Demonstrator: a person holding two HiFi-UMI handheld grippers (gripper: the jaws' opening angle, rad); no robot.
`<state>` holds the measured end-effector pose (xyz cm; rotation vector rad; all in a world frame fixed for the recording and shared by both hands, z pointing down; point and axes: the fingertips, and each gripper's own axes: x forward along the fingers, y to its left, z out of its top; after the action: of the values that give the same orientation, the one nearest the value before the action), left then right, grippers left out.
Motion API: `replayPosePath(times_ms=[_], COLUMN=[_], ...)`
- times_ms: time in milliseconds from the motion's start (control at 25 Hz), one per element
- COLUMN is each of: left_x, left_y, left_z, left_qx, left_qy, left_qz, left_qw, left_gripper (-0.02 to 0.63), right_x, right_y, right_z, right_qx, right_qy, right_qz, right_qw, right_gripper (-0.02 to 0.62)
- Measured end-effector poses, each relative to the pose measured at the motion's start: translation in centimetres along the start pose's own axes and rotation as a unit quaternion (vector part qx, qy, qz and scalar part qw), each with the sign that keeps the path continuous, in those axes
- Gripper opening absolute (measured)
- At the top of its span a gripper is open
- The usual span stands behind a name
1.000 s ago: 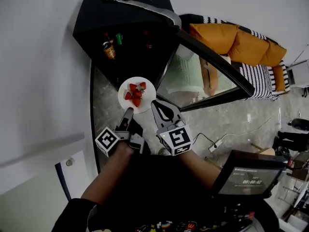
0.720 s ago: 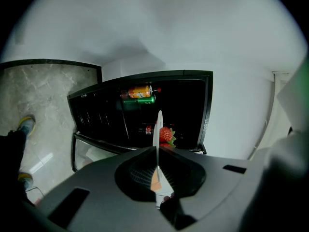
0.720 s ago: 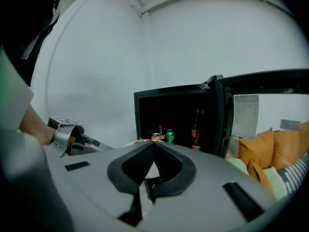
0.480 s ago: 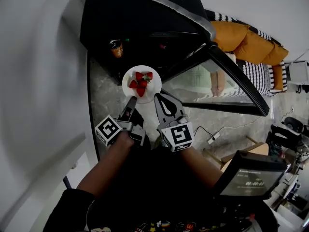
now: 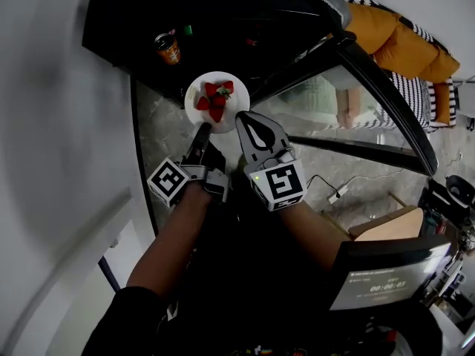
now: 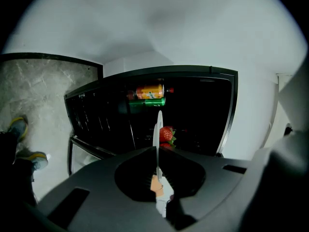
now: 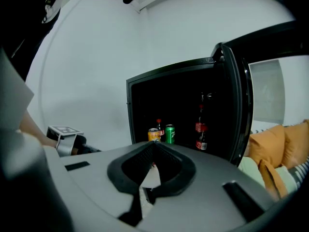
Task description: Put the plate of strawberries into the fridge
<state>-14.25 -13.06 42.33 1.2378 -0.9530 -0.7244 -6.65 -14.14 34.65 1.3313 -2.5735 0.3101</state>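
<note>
Left gripper view: the left gripper (image 6: 157, 151) is pinching the white plate (image 6: 158, 127) by its rim alone, carrying the strawberries (image 6: 166, 134) before the open fridge (image 6: 231, 105), not yet inside. In the head view the right gripper (image 5: 247, 119) is sitting pressed together just beside the plate's 5 o'clock edge. That one-edge hold is likely risking a tilt that rolls berries off, or a knock against the cans (image 6: 147, 92) at 12 o'clock.

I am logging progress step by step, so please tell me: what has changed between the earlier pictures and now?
The plate with the strawberries was carried forward, up to the mouth of the fridge. The left gripper and right gripper moved along with it. Nothing was taken or let go: both stay shut on the plate's rim, and the door stays open.
</note>
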Motion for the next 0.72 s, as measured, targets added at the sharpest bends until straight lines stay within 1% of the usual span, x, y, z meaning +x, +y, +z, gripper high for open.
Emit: replayPosePath(times_ms=[200,400,520,720], left_x=[1.3,2.9,4.2,5.3], left_y=[2.0,5.3,6.4,7.9], left_z=[-0.4,0.4,1.0,1.6], left_qx=[-0.01,-0.005,-0.003,0.001], left_qy=[-0.019,-0.029,-0.037,-0.041], left_qz=[0.003,0.021,0.015,0.011], left_qw=[0.9998,0.9993,0.9992,0.9991], left_gripper=[0.017,0.017,0.017,0.017], right_x=[0.7,1.9,2.6,3.1], right_y=[-1.0,-2.0,-2.4,-2.5], right_z=[-1.6,-4.2,-5.6,-6.9], right_qx=[-0.002,0.006,0.005,0.0], right_qy=[-0.008,-0.009,-0.014,-0.017], right_qz=[0.013,0.004,0.005,0.003], right_qw=[1.0,1.0,1.0,1.0], right_gripper=[0.005,0.005,0.005,0.005])
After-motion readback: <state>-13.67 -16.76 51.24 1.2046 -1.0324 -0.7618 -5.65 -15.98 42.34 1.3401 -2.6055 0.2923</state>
